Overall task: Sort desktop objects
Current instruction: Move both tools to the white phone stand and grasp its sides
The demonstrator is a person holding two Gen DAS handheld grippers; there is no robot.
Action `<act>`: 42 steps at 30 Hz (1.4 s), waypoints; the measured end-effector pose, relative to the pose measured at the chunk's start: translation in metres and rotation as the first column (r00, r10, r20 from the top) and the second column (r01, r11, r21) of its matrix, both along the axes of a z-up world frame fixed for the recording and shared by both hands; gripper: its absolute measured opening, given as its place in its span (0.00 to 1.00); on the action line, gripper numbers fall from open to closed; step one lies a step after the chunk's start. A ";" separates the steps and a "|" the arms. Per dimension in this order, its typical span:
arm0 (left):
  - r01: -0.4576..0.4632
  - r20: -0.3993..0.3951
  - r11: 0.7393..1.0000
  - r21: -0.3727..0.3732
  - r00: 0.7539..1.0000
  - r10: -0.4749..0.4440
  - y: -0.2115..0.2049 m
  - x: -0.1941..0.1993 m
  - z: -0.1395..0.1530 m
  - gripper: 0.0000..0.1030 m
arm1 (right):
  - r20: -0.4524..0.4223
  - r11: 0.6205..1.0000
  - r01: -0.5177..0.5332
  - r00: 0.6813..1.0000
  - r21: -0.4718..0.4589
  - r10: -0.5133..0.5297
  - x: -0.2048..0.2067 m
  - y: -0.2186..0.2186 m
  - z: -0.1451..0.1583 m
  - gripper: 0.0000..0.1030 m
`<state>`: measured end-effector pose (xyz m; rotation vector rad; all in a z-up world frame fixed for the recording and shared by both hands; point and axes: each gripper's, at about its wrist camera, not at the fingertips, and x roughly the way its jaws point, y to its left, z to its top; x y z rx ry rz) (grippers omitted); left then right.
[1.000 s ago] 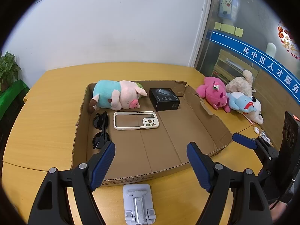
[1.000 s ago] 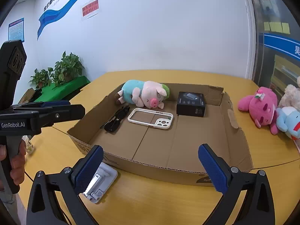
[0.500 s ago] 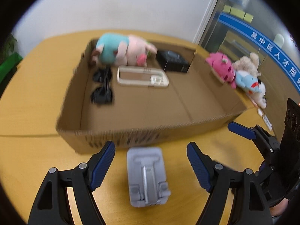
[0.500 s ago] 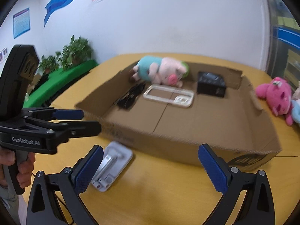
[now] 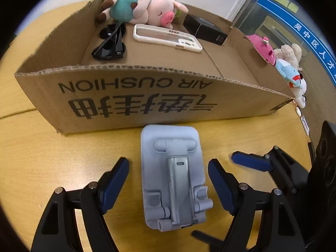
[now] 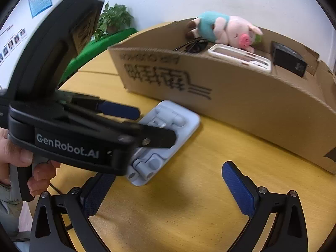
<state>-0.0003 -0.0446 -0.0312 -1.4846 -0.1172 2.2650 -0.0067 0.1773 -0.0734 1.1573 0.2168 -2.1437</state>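
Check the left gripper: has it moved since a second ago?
Yes. The left gripper has come down toward the table, near the cardboard box. Its jaws now straddle the grey phone stand, open, not touching, having just closed slightly.

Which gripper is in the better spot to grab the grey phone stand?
Probably the left gripper: its open fingers already sit either side of the phone stand. The right gripper is open over bare table, off to the side.

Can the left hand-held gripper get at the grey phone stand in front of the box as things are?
Probably yes: the left hand-held gripper is open astride the phone stand, pads clear of its sides, nothing between.
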 end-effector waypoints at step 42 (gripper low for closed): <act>-0.103 0.048 0.994 0.049 0.994 0.100 0.043 0.005 -0.002 0.46 | -0.040 0.999 -0.011 0.999 0.039 0.013 0.015 0.026 0.000 0.69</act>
